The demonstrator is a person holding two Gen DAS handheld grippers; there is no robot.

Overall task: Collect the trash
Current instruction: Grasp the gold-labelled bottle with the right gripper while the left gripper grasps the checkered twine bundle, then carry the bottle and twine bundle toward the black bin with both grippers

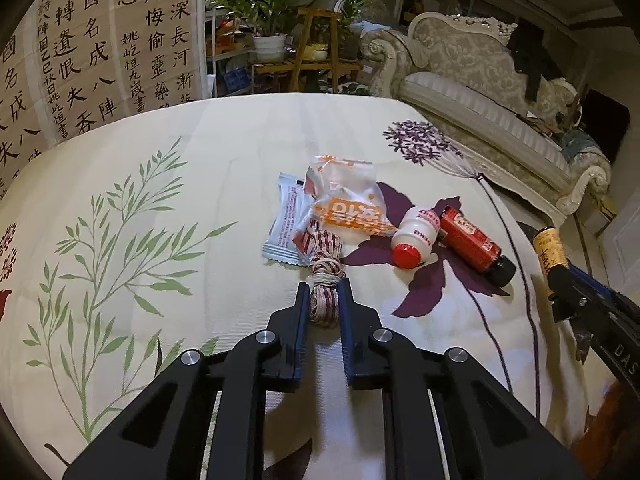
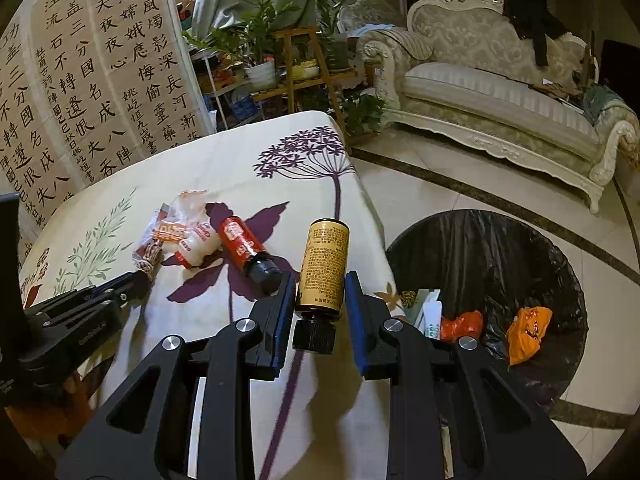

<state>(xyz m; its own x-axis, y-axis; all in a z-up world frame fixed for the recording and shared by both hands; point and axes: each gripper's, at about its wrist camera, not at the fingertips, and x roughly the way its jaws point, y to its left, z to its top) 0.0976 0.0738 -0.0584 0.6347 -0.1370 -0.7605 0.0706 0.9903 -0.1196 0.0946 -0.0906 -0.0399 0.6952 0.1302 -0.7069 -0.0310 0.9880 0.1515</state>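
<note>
Floral cloth covers the counter (image 1: pixel 168 184), with a calligraphy screen and a pale sofa behind it and a black-lined trash bin (image 2: pixel 492 240) on the tiled floor just off the counter's right edge. Leftover litter sits bunched near the middle toward that right edge: a silver wrapper (image 1: pixel 286 220), an orange-printed plastic bag (image 1: pixel 344 204), a small white bottle with a red cap (image 1: pixel 414 236) and a red-labelled dark bottle (image 1: pixel 472 240), these two lying on their sides. The left gripper (image 1: pixel 325 300) has its fingers closed on a knotted bundle of red-and-white striped string (image 1: pixel 326 276) at the near end of the heap; the bundle's long axis runs straight out along the fingers, its knot just past the tips, so a lift should take it without disturbing the wrappers. The right gripper (image 2: pixel 320 296) holds a gold-labelled brown bottle (image 2: pixel 323 268) clamped across its body at the counter's right edge, long axis in line with the fingers, black cap toward the camera and base pointing away. Held that way and beside the bin, which already has scraps inside, it looks ready to be carried across and dropped.
</note>
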